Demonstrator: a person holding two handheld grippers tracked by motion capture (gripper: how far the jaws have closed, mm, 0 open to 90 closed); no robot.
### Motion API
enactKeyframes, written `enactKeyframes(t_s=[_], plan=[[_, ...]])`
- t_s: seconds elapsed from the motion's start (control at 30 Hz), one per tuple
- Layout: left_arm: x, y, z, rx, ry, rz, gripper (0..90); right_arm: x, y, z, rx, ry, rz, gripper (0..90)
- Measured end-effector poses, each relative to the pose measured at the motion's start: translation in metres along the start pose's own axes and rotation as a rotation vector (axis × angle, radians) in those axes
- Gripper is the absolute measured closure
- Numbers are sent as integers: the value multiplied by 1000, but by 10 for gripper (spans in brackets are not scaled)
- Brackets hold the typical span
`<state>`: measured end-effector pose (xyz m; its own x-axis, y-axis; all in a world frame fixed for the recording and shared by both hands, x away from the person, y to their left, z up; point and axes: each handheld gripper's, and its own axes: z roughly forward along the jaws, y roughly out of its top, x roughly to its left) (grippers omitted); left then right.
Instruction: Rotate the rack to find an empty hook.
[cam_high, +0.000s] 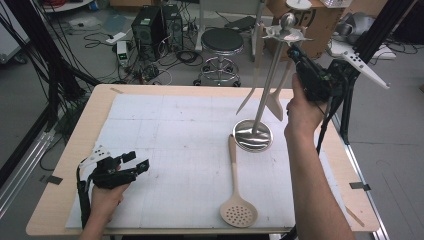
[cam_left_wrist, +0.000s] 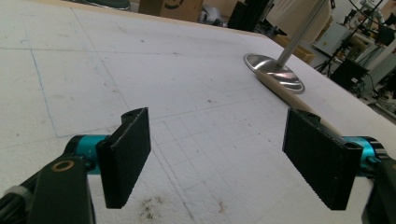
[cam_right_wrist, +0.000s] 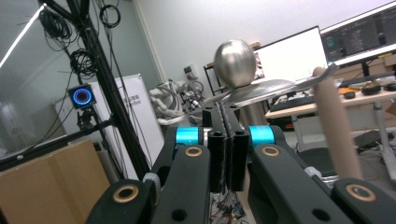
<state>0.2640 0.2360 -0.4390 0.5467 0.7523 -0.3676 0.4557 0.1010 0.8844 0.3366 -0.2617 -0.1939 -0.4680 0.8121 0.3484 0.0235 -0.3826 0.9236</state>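
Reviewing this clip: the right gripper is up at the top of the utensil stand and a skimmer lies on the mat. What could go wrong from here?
1. The right gripper, jaws shut, sits by the hook ring of the tall stand; a sideways push could tip it.
2. The hanging utensils could swing or slip off.
3. The skimmer lies with its handle tip at the stand's base, so lifting it carelessly may nudge the base.

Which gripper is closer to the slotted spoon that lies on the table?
Left. The left gripper rests on the mat beside the slotted spoon; the right gripper is raised near the top of the metal stand.

Black left gripper (cam_left_wrist: 224, 158) with ridged pads, teal collars, brass-ringed screws; bare forearms, trailing black cables
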Motion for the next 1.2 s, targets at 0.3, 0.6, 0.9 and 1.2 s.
enactKeyframes(t_s=[0.3,0.6,0.9,1.2], plan=[[0,0,0,-1,1,1,241,4,-3,3,12,9,-7,898],[0,0,0,1,-3,1,241,0,-12,-5,4,6,31,762],[0,0,1,0,-4,5,241,-4,-26,-15,3,4,64,640],[-1,1,3,-6,-5,0,241,-6,-31,-24,19,22,82,570]])
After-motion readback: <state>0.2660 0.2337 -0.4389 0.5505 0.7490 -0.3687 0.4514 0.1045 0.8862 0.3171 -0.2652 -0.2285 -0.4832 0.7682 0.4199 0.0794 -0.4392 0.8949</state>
